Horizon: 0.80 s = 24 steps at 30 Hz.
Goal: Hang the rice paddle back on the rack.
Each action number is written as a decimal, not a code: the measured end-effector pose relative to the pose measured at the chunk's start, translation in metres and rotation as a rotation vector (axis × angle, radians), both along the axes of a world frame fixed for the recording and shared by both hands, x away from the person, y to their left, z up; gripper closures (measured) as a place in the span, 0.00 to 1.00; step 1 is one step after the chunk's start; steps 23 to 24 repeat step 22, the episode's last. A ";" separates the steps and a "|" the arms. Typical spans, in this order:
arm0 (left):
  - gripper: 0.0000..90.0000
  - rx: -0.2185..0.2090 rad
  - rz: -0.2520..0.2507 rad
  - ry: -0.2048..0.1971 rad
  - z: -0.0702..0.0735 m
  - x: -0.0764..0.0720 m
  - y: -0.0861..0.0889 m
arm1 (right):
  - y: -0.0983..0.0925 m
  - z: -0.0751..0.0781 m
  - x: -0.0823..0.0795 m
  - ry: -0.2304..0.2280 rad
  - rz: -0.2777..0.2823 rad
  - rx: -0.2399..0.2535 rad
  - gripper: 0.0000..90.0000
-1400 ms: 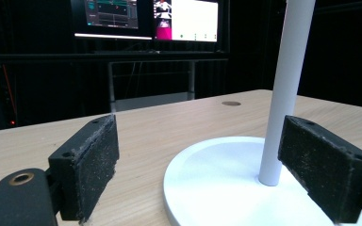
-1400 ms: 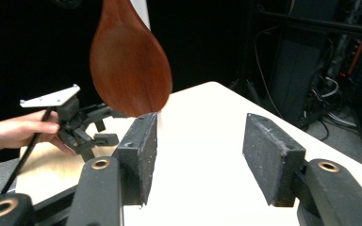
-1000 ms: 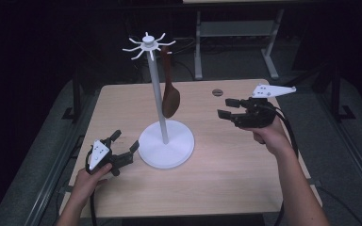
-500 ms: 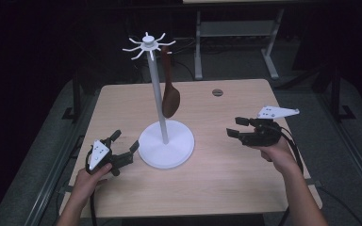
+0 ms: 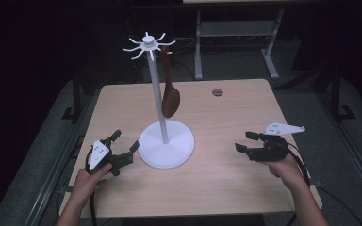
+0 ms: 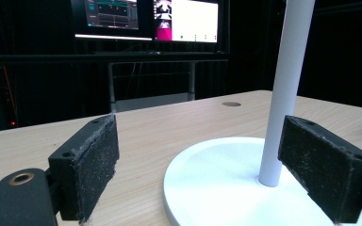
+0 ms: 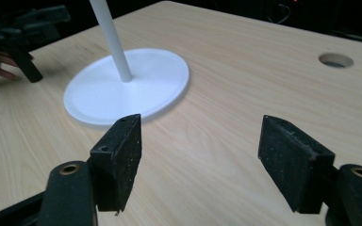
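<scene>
The brown wooden spoon (image 5: 170, 96) hangs from a hook at the top of the white stand (image 5: 165, 149), bowl downward, just to the right of the stand's pole and well above the desk (image 5: 226, 183). It sits on the far side of the pole as the high view gives it, near the middle of the desk. The stand's round base rests flat on the wood, left of centre.

The left tool (image 5: 121, 151) lies low at the near left, just beside the rim of the base. Its jaws stand wide apart and hold nothing. In the left gripper view the pole (image 6: 285, 89) rises between the two black pads (image 6: 94, 165), with the base spread out ahead of them. The right tool (image 5: 245, 142) hovers at the near right, well apart from the stand, its jaws also spread wide and empty; the right gripper view looks across bare wood toward the base (image 7: 127, 84).

The work in hand appears to be with the spoon on its hook, and neither tool is near it. To do the step well, the left tool is best placed to steady the base, pressing or pinching its rim so the light stand does not tip or slide. The right tool should rise to the spoon's handle, not its bowl, and close on the narrow part below the hook. A lift upward, then outward, should clear the hook without dragging the stand. A sideways pull is the likely fault, since the pole is tall and the base small.

A cable hole (image 5: 217, 92) lies at the far side of the desk, out of the way.
</scene>
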<state>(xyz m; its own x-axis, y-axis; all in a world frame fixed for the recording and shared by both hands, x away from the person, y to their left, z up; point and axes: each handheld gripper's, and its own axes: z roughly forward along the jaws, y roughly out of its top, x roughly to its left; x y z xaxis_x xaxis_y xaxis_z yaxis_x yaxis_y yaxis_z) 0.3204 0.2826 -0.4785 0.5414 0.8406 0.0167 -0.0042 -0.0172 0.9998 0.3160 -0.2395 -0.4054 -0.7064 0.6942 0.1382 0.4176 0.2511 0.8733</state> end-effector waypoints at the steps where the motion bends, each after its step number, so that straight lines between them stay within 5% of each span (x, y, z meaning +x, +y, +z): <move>1: 0.14 -0.006 0.000 -0.001 0.000 0.000 0.000 | -0.001 -0.004 -0.003 0.003 -0.011 -0.008 0.34; 15: 0.14 -0.003 -0.001 -0.003 0.000 0.000 0.000 | -0.014 -0.045 -0.028 0.108 -0.043 -0.091 0.33; 24: 0.14 -0.002 -0.001 -0.003 0.000 0.000 0.000 | -0.012 -0.050 -0.025 0.112 -0.044 -0.121 0.32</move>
